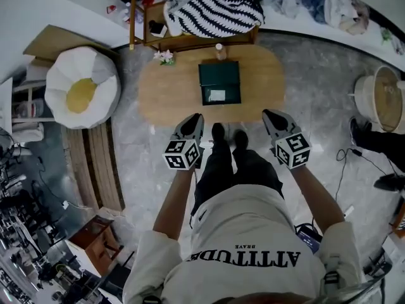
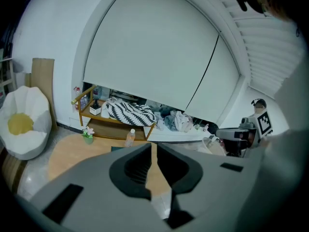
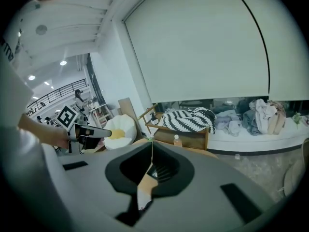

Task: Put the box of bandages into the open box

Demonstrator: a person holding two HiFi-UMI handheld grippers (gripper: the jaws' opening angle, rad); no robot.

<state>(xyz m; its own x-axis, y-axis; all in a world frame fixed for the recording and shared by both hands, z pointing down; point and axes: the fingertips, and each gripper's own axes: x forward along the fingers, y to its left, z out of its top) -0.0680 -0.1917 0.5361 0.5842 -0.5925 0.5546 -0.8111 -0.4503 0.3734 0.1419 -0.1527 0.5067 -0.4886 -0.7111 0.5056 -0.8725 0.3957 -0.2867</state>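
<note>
A dark green box stands in the middle of the oval wooden table. A small white item lies in its near half; I cannot tell what it is. My left gripper hangs in the air short of the table's near edge, above the person's legs. Its jaws stand a narrow slit apart with nothing between them. My right gripper hangs level with it on the right, and its fingertips meet with nothing held.
A clear bottle and a small flower pot stand at the table's far edge. Behind is a wooden shelf with a striped blanket. A white and yellow beanbag sits left. A round basket and another person's feet are right.
</note>
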